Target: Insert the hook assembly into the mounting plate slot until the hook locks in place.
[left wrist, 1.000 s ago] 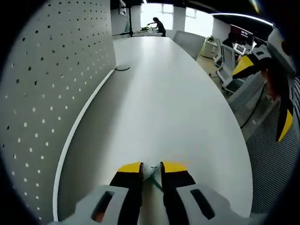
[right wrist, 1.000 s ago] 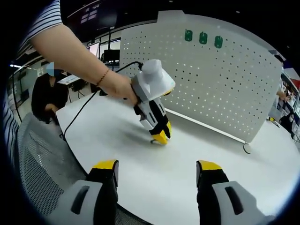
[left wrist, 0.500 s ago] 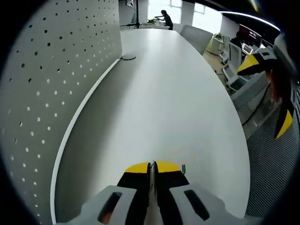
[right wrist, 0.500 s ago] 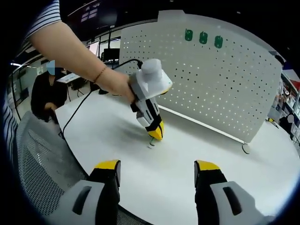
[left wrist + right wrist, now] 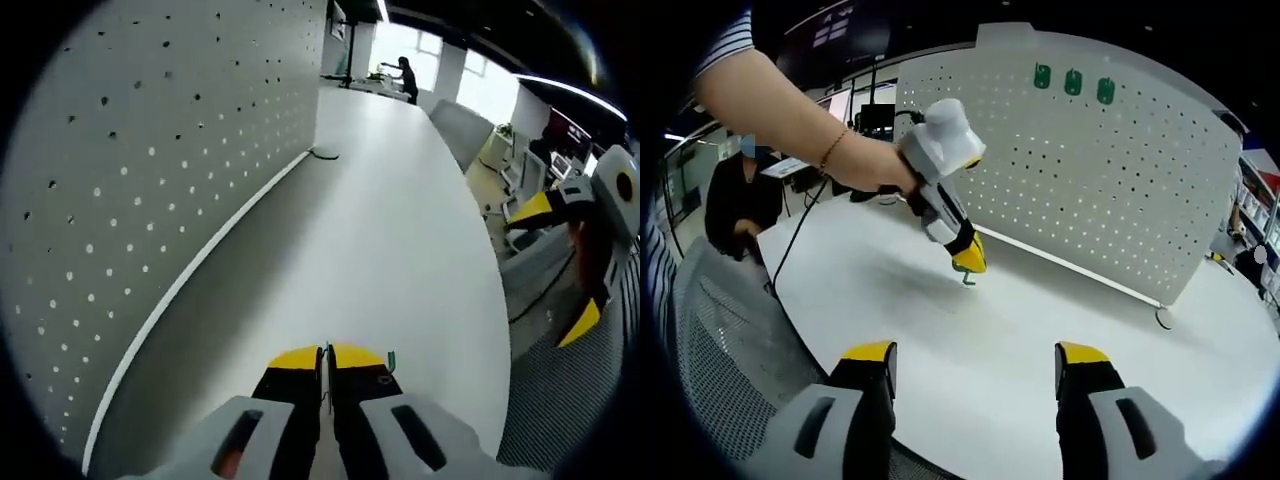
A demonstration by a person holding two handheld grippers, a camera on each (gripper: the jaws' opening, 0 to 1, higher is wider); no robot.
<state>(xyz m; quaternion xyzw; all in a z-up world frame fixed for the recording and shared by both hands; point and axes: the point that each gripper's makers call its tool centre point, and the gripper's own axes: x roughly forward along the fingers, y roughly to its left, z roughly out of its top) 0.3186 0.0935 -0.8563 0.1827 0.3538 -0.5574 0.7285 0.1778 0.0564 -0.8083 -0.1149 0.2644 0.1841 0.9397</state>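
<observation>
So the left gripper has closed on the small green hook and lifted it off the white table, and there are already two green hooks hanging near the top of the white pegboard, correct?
Not quite: three green hooks hang near the top of the white pegboard, not two, as the right gripper view shows. The rest holds: the left gripper is shut on the small green hook, held just above the white table.

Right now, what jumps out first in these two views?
The left claw, shut on a small green hook, is held off the white table in front of the pegboard. Three green hooks already sit in a row near the pegboard's top. The right claw is open in the foreground.
</observation>
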